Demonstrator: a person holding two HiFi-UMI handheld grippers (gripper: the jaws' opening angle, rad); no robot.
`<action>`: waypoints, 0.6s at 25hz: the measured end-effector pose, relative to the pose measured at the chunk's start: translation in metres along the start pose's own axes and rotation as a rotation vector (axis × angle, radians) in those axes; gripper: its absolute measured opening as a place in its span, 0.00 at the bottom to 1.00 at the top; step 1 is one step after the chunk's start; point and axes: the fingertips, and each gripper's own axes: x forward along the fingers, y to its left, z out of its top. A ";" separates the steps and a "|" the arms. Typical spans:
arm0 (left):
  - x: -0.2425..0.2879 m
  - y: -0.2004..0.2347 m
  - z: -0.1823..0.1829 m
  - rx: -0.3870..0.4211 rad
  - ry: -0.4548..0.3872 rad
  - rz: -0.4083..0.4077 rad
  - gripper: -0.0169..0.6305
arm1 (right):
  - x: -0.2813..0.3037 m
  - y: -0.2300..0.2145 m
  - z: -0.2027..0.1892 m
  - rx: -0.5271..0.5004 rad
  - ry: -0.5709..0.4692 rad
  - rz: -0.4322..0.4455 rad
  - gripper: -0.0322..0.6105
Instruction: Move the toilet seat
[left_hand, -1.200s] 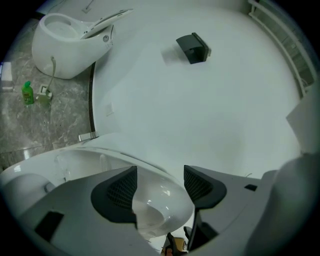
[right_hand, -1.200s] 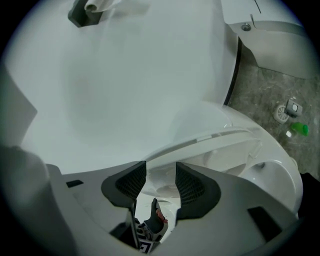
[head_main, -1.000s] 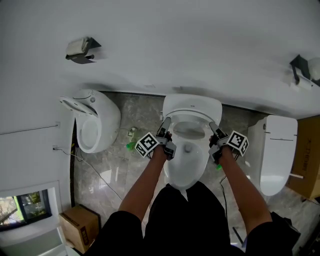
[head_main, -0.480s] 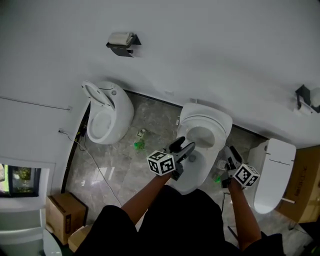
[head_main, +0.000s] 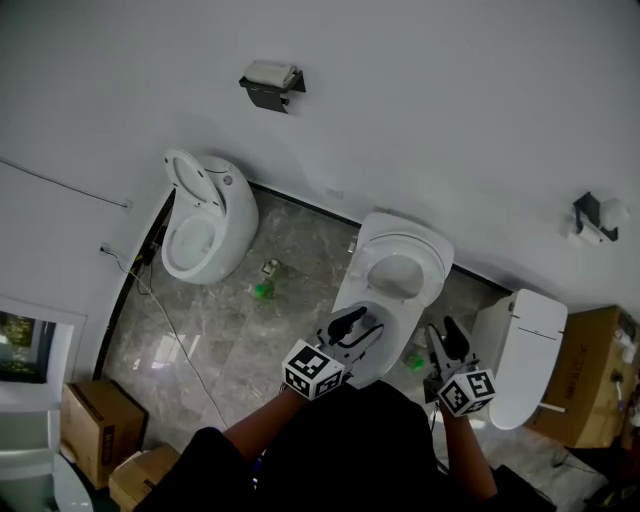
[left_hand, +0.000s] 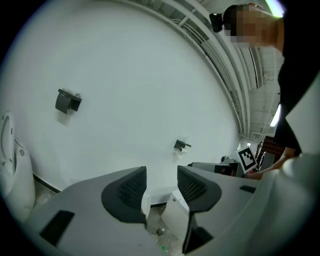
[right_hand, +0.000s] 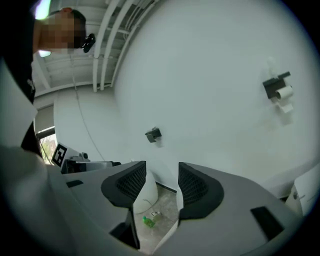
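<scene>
White toilet seat (head_main: 402, 243) stands raised toward the wall on the middle toilet (head_main: 372, 345).
Left gripper (head_main: 352, 325) hovers over the bowl, jaws spread around nothing, having just narrowed; right gripper (head_main: 442, 333) beside it, likewise apart and empty.

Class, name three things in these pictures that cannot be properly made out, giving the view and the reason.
1. Green thing on the floor, head view: too small to identify.
2. Window, head view: cut off by the picture's left edge.
3. Right-hand toilet, right gripper view: only a corner shows; the picture's dark rim cuts off the rest.
</scene>
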 end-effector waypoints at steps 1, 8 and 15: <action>-0.008 -0.002 0.006 0.000 -0.029 -0.005 0.32 | 0.001 0.015 0.002 -0.042 -0.001 0.012 0.37; -0.085 0.016 0.042 0.041 -0.152 0.011 0.05 | 0.000 0.104 0.013 -0.026 -0.110 0.015 0.36; -0.139 0.021 0.038 0.235 -0.010 -0.058 0.05 | 0.016 0.183 -0.011 -0.194 -0.004 -0.008 0.35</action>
